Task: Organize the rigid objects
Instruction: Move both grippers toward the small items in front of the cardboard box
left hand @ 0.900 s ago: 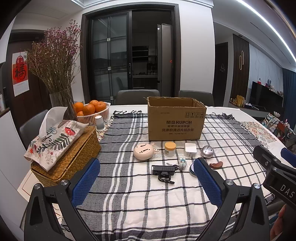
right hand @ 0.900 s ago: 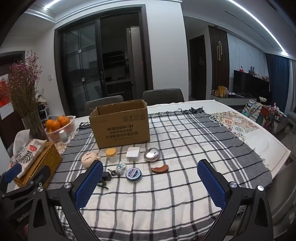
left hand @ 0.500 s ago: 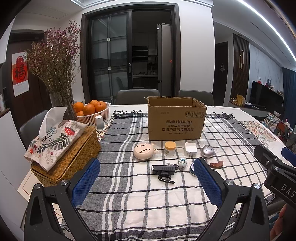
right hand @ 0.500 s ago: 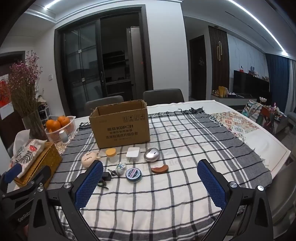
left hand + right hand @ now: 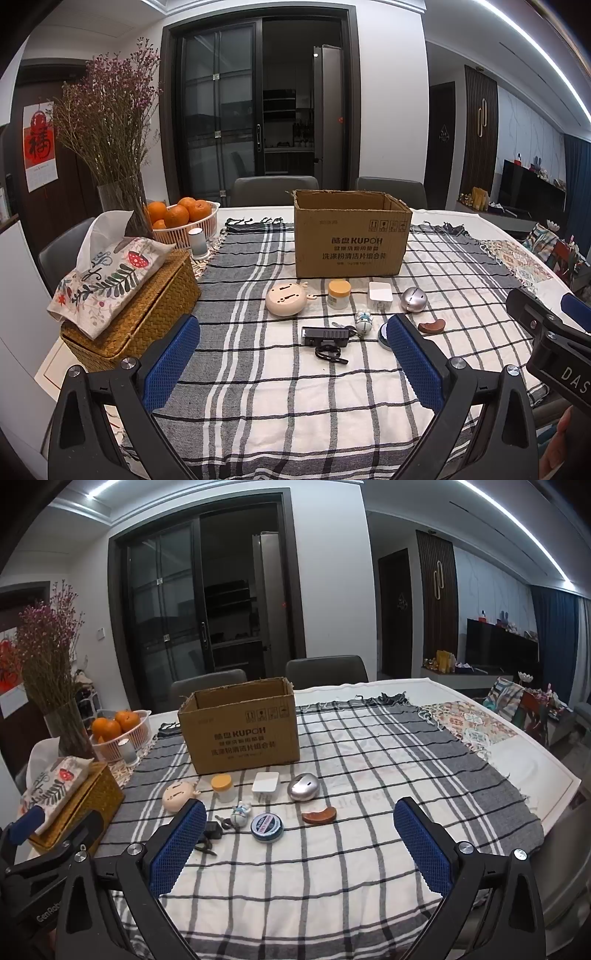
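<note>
An open cardboard box (image 5: pixel 351 236) (image 5: pixel 242 729) stands on the plaid cloth. In front of it lie several small objects: a pink round case (image 5: pixel 285 300) (image 5: pixel 178 796), a yellow-lidded jar (image 5: pixel 338 293) (image 5: pixel 222 787), a white charger (image 5: pixel 379 296) (image 5: pixel 265 785), a silver mouse-like shell (image 5: pixel 413 300) (image 5: pixel 303 786), a brown wooden piece (image 5: pixel 431 326) (image 5: pixel 318 816), a blue round tin (image 5: pixel 266 827), a small figurine with keys (image 5: pixel 362 322) (image 5: pixel 239 814) and a black device (image 5: pixel 325 334). My left gripper (image 5: pixel 291 363) and right gripper (image 5: pixel 300 843) are open and empty, held near the table's front edge.
A wicker tissue box (image 5: pixel 140 314) (image 5: pixel 74 805) sits at the left. A basket of oranges (image 5: pixel 184 221) (image 5: pixel 118 727), a small white cup (image 5: pixel 198 243) and a vase of dried flowers (image 5: pixel 118 184) stand behind it. Chairs (image 5: pixel 273 190) stand beyond the table.
</note>
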The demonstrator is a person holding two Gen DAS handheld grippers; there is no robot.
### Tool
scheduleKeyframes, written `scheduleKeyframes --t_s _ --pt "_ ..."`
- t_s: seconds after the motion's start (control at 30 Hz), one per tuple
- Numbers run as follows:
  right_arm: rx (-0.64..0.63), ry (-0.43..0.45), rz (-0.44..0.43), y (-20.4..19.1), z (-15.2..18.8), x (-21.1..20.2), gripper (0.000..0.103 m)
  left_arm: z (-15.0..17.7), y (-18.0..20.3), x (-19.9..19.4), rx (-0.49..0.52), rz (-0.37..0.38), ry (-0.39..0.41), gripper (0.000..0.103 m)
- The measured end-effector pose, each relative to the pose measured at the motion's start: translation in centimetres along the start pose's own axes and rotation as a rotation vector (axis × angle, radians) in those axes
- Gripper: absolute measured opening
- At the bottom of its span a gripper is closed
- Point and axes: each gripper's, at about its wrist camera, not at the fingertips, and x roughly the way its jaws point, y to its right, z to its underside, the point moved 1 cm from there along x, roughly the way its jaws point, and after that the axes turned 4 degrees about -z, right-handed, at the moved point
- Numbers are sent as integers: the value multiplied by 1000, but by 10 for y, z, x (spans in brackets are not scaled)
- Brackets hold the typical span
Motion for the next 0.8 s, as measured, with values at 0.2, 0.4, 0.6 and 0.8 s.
scheduleKeyframes --t_s 0.2,0.4,0.6,0.8 --pt "1 -12 -2 0 1 3 103 3 2 6 0 2 -16 103" --pt "5 -34 -1 2 6 19 103 8 5 19 0 5 -50 103" --pt "7 -68 -7 6 11 39 103 13 10 41 -6 4 -96 103" --pt "-12 -109 -20 7 17 62 103 20 17 61 -9 3 -113 103"
